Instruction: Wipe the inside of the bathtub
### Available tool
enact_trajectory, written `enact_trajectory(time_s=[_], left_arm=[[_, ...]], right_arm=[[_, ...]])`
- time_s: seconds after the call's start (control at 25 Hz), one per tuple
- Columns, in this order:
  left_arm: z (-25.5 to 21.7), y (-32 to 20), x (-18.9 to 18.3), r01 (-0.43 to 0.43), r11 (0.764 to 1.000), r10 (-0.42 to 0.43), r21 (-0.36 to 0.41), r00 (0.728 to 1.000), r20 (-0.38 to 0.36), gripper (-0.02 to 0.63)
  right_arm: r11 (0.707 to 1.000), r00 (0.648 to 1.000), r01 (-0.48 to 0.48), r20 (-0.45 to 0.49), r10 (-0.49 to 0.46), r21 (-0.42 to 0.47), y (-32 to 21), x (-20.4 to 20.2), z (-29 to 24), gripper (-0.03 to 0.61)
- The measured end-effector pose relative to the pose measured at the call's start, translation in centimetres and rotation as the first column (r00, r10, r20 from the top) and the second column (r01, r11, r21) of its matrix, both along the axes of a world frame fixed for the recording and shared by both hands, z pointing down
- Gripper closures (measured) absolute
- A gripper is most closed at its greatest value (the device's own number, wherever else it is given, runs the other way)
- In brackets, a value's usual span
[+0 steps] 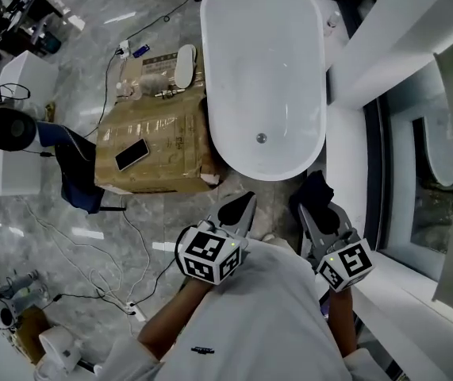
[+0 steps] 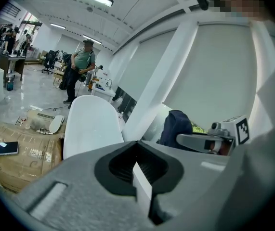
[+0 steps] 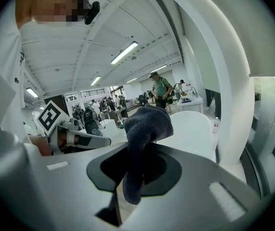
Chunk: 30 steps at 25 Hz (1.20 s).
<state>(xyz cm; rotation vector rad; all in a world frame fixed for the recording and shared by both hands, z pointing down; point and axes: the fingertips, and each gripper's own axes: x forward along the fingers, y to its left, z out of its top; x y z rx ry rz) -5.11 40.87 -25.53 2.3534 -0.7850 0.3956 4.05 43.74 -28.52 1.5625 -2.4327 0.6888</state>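
1. The right gripper (image 1: 315,214) is clamped on a dark blue cloth (image 1: 315,193). Its own view shows the cloth (image 3: 144,129) bunched above the jaws, with a tail hanging down between them.
2. The left gripper (image 1: 240,211) has its jaws pressed together and nothing in them.
3. The white oval bathtub (image 1: 262,70) stands just ahead of both grippers, with a cardboard box (image 1: 151,145) on one side and a white window ledge (image 1: 401,46) on the other. Both grippers hover short of its near rim, close to the person's chest.
4. The cloth touches no part of the tub, so I'd judge that the wiping has not begun.
5. The inside looks bare and white down to the drain (image 1: 261,138), and I can't tell whether it is wet or dirty. By my reckoning the whole basin is left to do: bottom, side walls and both rounded ends.
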Motion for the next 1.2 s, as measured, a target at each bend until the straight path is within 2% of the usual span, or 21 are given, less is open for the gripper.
enact_trajectory(time_s=[0.32, 0.56, 0.8, 1.04, 1.2], left_arm=[[1.7, -5.2, -1.7, -0.019, 1.000, 0.018, -0.014, 1.000, -0.024, 0.615], [1.9, -7.3, -0.7, -0.040, 0.998, 0.040, -0.040, 0.999, -0.007, 0.615], [2.9, -10.7, 2.1, -0.009, 0.998, 0.010, -0.060, 1.000, 0.021, 0.615], [3.9, -16.5, 6.9, 0.072, 0.995, -0.068, -0.073, 0.996, 0.057, 0.615], [4.9, -20.6, 10.2, 0.153, 0.984, -0.145, -0.093, 0.986, 0.085, 0.615]], right_arm=[[1.000, 1.000, -0.009, -0.026, 0.009, 0.001, -5.4, -1.7, 0.9, 0.526], [1.000, 1.000, -0.005, -0.025, 0.004, -0.021, -7.9, -0.7, 0.8, 0.526], [0.999, 0.999, 0.038, 0.022, -0.037, -0.036, -12.1, 2.2, 1.9, 0.526], [0.988, 0.984, 0.157, 0.083, -0.156, 0.005, -19.1, 6.7, 2.1, 0.526], [0.973, 0.967, 0.231, 0.099, -0.233, 0.031, -24.2, 9.8, 2.4, 0.526]])
